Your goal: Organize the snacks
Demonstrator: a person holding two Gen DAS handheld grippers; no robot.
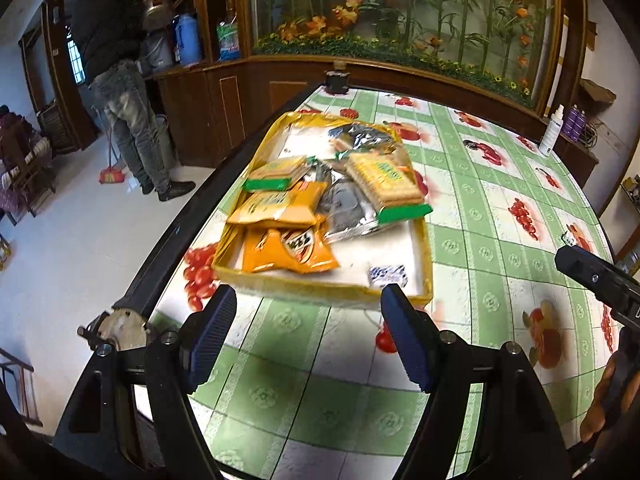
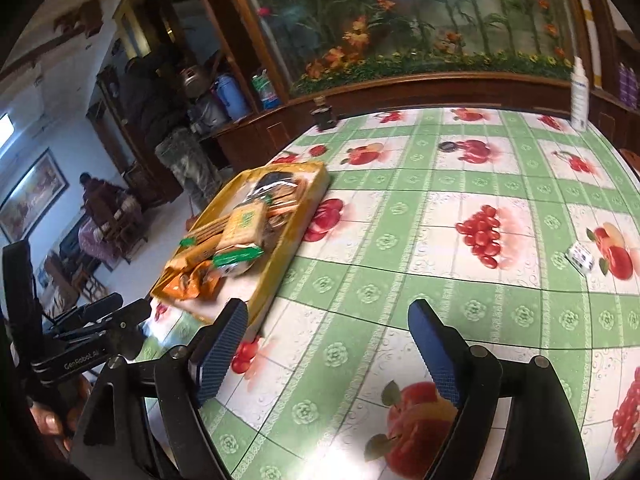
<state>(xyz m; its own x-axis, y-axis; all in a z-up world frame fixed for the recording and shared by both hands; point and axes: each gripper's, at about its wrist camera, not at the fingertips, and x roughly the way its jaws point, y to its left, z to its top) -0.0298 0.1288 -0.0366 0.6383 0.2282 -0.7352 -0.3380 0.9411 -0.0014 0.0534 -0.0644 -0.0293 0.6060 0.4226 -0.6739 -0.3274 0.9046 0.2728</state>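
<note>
A yellow tray [image 1: 320, 285] on the fruit-print tablecloth holds orange snack bags [image 1: 288, 250], green-ended cracker packs [image 1: 384, 180], silver packets [image 1: 352, 208] and a small blue-white packet [image 1: 387, 275]. My left gripper [image 1: 308, 300] is open and empty just in front of the tray's near rim. My right gripper [image 2: 328, 316] is open and empty over the table, right of the tray [image 2: 280, 248]. Another small blue-white packet [image 2: 580, 257] lies alone on the cloth at the far right. The right gripper also shows in the left wrist view [image 1: 592, 276].
A white bottle [image 2: 579, 96] stands at the table's far right edge, and a dark small object [image 2: 325, 117] at the far edge. The table's left edge [image 1: 176, 232] drops to the floor. A person [image 1: 120, 80] stands by a wooden cabinet beyond.
</note>
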